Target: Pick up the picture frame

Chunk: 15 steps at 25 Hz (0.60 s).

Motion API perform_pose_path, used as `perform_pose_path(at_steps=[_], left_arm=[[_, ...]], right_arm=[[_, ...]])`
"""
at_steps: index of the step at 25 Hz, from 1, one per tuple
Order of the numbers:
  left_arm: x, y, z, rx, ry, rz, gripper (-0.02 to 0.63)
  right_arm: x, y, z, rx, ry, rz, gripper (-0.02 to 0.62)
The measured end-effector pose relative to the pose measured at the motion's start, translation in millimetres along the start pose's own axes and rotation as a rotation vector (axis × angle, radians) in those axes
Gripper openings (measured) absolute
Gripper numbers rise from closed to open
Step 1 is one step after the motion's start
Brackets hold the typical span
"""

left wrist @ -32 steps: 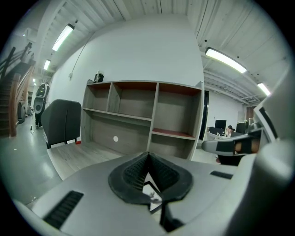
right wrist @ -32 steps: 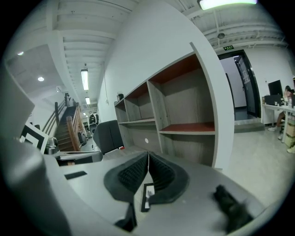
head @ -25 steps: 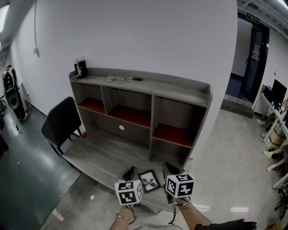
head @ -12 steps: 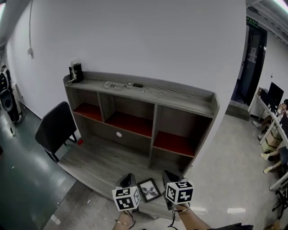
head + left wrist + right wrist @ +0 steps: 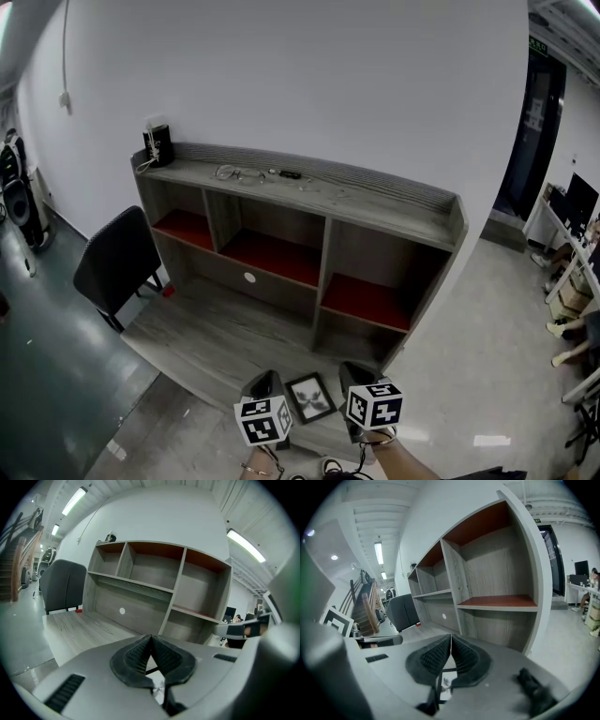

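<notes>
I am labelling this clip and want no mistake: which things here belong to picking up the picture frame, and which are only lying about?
For the job:
picture frame
left gripper, jaws shut
right gripper, jaws shut

Only lying about:
black chair
cables and black device, both on top of the shelf unit

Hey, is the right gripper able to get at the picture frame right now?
Probably yes: the picture frame lies on the desk just beside the right gripper, nothing covering it. The jaws are shut, so they must open first.
</notes>
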State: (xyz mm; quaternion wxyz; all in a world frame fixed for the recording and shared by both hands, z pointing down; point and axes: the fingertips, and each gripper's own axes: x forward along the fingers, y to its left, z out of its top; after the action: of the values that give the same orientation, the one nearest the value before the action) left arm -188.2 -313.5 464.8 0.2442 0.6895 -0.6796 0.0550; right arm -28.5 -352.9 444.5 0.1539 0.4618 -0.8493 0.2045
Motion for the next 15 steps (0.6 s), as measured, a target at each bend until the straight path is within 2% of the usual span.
perform_pose_path(at_steps=[8,15], left_arm=[[8.4,-2.3,15.8,0.016,-0.012,0.049,0.014],[16.5,-1.9,3.8,0.004,0.018,0.081,0.012]], right_arm=[[19.6,-5.4,12.2,0.007,0.002,0.062,0.032],[31.1,-12.2,4.7,0.012,0.035,0.091,0.032]])
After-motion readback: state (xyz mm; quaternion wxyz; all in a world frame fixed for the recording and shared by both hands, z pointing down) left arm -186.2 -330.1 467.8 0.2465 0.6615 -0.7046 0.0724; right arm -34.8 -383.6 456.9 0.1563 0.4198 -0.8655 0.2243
